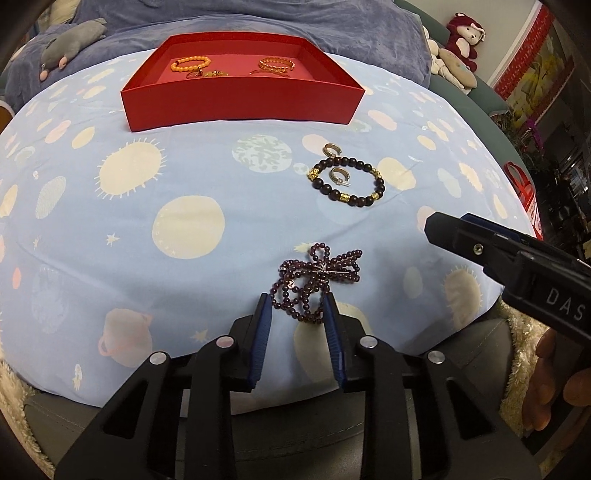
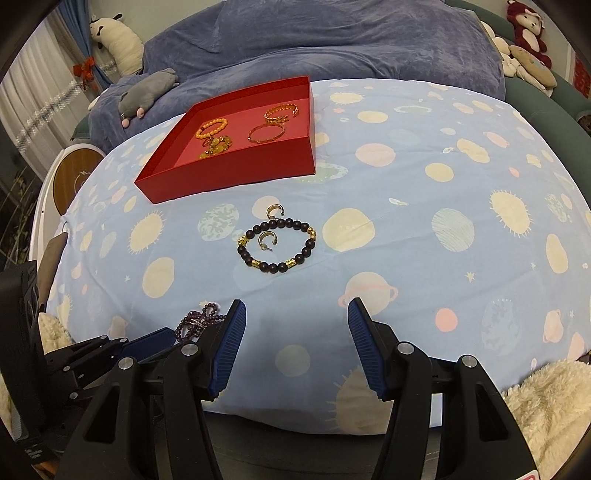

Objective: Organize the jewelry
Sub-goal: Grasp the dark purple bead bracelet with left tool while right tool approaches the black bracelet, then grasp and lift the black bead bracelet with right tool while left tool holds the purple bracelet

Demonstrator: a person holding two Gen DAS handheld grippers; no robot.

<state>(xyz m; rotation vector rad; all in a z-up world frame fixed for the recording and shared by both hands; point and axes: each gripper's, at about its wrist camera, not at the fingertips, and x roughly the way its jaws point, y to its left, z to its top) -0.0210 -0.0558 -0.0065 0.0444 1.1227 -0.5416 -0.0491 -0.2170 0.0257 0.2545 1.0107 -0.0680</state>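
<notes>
Jewelry still loose on the cloth: the purple bead strand point(image 1: 314, 284) lies tangled just ahead of my left gripper point(image 1: 298, 306), its near loops already between my two spread left pads, not yet pinched. My judgement is that this strand is the piece in hand. To do it well I would close low on the bunched middle, where several loops cross, so the whole tangle lifts at once and nothing trails — then carry it to the red box point(image 1: 240, 103) well beyond my jaws.

My right gripper point(image 2: 297, 339) hangs spread wide and empty; ahead of it sit the dark bead bracelet point(image 2: 279, 245) and two hoop earrings point(image 2: 266, 242), one inside the bracelet.

Everything rests on a soft blue planet-print sheet point(image 2: 424, 206) — it will give under pressure. Beyond are a blue blanket point(image 2: 332, 40) and plush toys point(image 2: 524, 26).
</notes>
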